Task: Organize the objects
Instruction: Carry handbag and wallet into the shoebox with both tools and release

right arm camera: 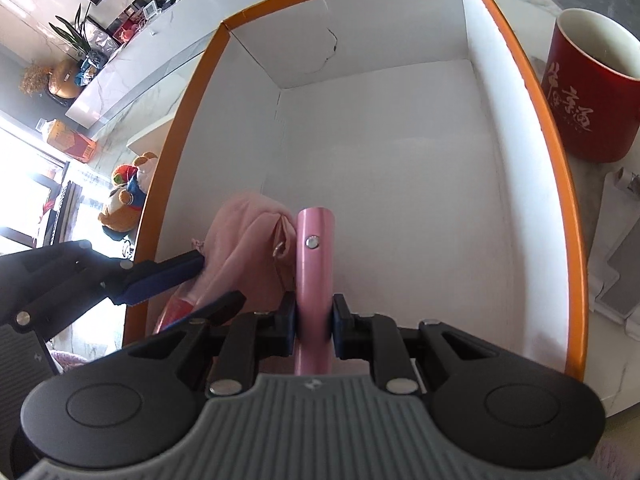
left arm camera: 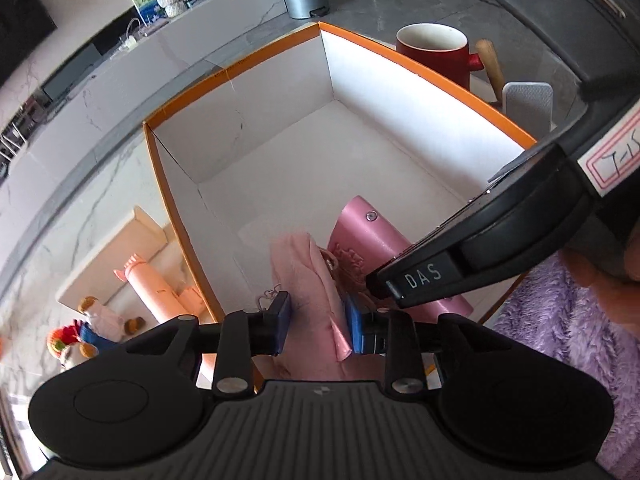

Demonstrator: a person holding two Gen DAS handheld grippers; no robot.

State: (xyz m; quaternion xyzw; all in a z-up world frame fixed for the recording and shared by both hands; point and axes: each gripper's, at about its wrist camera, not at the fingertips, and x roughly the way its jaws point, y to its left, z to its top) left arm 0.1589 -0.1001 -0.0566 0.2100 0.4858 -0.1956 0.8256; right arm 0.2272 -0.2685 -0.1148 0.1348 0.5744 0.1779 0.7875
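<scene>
An orange-rimmed white box [left arm camera: 236, 80] [right arm camera: 532, 92] stands open on the marble table. My left gripper [left arm camera: 318, 320] is shut on a pink cloth pouch [left arm camera: 304, 276], held low inside the box's near end; the pouch also shows in the right wrist view [right arm camera: 244, 236]. My right gripper [right arm camera: 314, 326] is shut on a pink leather case [right arm camera: 314, 264] with a metal snap, held on edge just right of the pouch. The case shows in the left wrist view [left arm camera: 360, 240], partly hidden by the right gripper's body.
A red mug [left arm camera: 434, 54] [right arm camera: 588, 92] stands beyond the box's right side, with a wooden handle [left arm camera: 491, 65] and a white pad [left arm camera: 528, 102] near it. A tray with a pink bottle [left arm camera: 154, 284] and plush toys [left arm camera: 94, 324] [right arm camera: 126, 196] lies left of the box. A purple fuzzy sleeve [left arm camera: 560, 328] is at right.
</scene>
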